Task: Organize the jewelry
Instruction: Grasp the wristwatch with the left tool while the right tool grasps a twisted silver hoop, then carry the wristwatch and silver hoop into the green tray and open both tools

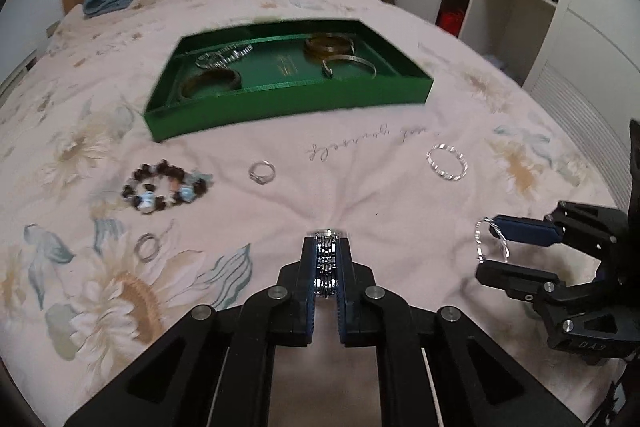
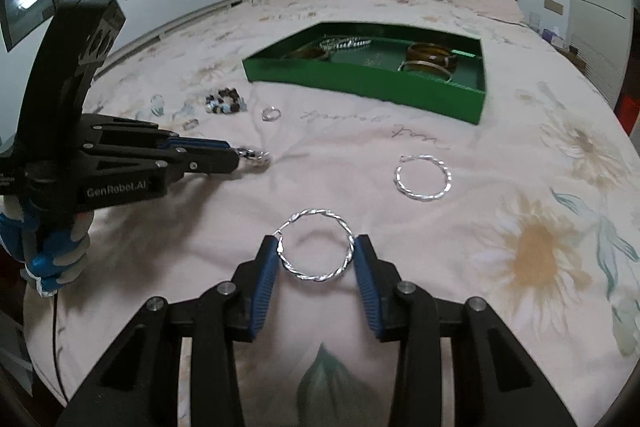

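On the floral bedspread (image 1: 400,195), left jaws clench a chain bracelet (image 1: 328,263); right jaws grip a twisted hoop (image 2: 316,247).

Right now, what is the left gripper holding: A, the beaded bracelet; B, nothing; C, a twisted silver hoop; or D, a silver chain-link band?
D: the left gripper is shut on a silver chain-link band, while the beaded bracelet lies on the bedspread and a twisted silver hoop sits between the right gripper's pads.

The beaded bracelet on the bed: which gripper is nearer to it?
Left. The left gripper is beside the beaded bracelet, holding a metal link piece. The right gripper is farther away, around a twisted silver hoop.
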`<state>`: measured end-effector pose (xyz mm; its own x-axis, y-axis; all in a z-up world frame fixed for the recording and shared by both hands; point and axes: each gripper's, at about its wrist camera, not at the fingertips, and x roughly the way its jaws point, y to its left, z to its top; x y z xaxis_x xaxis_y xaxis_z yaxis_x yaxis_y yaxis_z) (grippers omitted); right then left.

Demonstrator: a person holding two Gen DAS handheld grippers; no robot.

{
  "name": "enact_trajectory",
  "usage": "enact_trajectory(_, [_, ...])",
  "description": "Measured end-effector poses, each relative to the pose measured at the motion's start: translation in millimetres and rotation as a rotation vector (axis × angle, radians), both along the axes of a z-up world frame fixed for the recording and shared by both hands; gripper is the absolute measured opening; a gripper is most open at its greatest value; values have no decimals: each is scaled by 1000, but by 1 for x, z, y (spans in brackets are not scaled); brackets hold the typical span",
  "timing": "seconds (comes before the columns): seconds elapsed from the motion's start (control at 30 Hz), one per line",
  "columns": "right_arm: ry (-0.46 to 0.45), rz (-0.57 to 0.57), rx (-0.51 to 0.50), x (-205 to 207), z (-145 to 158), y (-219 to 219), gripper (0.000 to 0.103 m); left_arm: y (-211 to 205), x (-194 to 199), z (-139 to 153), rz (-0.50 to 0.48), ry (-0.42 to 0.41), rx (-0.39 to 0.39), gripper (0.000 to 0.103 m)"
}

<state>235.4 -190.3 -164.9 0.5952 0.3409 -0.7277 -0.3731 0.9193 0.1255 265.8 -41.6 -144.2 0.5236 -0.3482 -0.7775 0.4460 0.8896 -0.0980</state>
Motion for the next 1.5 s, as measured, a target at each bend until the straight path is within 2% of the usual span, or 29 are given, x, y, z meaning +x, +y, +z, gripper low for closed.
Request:
enact_trajectory(0.17, [-46,-24,15,-13,24,-4,36,13,-5,27,35,-29,-48,8])
enact_trajectory(0.33, [-98,-45,17,-2,51,-9,36,17,9,52,63,-64,-78,8])
enact_trajectory(0.47, [-139,-76,25,35,73,-16,36,13,43,73,88,-84,-94,8])
enact_trajectory(0.57, [-151,-106,26,74,82,-18,36,5,78,78,99,-81,-92,8])
enact_trajectory(0.67, [-134,-129,21,116,79,-19,36,-5,110,71,108,-53,-85,8])
enact_trajectory(0.8, [-72,-149,-5,170,55,-21,36,-27,150,50,100,-19,-49,8])
enact_trajectory(1.0, [14,-156,-29,223,24,-24,37,-49,196,17,110,36,-11,8])
enact_trajectory(1.33, [66,-95,-143,247,-6,-18,37,-49,218,-17,142,109,-6,8])
enact_trajectory(1.5, [64,-84,-165,247,-7,-16,38,-46,217,-18,153,110,-14,8])
